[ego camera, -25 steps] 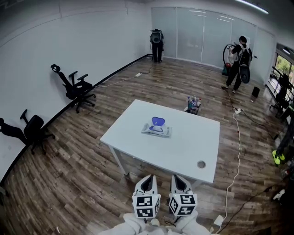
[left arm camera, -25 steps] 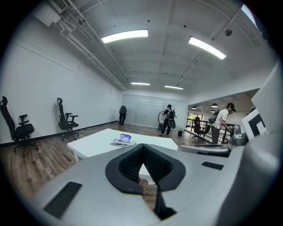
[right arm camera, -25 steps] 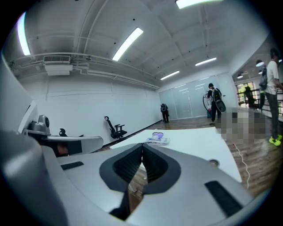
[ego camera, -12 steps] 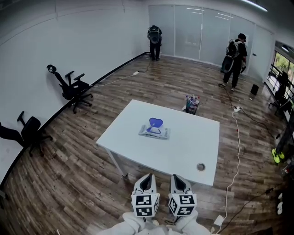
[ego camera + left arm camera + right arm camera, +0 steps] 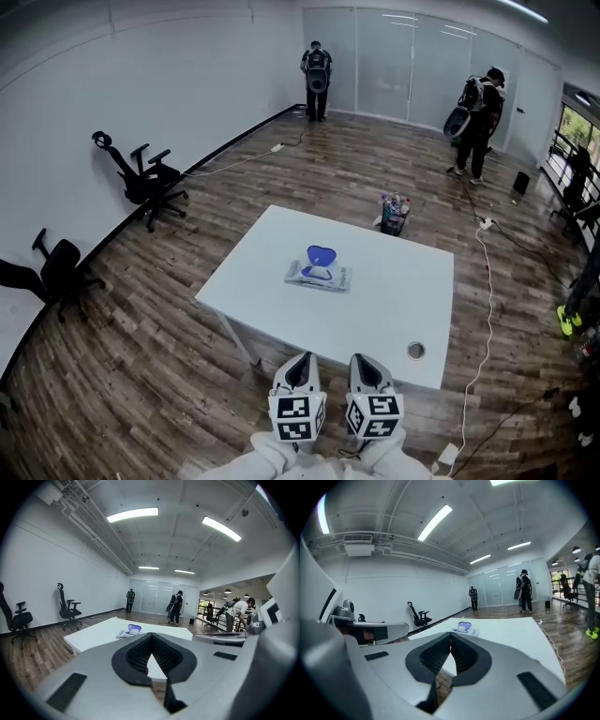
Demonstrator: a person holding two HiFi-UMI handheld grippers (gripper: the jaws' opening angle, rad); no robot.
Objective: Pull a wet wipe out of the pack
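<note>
Just short of the near bench [image 5: 375, 305] edge, left claw [image 5: 300, 362] and right claw [image 5: 364, 363] sit side by side, level with each other, noses aimed over the top.

- Left claw: jaws pressed together at the tips, nothing between them.
- Right claw: same, closed tip to tip and empty. I judge both are closed because there is nothing in reach to take yet; this is the carry posture, not a grip.
- Both point slightly down toward the wet wipe pack [image 5: 319, 275], which shows just above the tips in each gripper view, so I read the aim as already set.
- Pack lies flat near the middle of the bench, well apart from both claws. Its blue lid [image 5: 322, 254] stands flipped up, which leaves the opening exposed for a pull. Whether a wipe pokes out is too small to tell.
- Pack is loose on a bare top; I expect it will lift with the wipe unless one claw pins it, hence two claws brought in together.
- Small round fitting [image 5: 415, 351] near the right front corner, clear of the path.
- Beyond: basket of bottles [image 5: 396, 214] on the floor, office chairs [image 5: 150, 178] by the wall, people at the far end.
</note>
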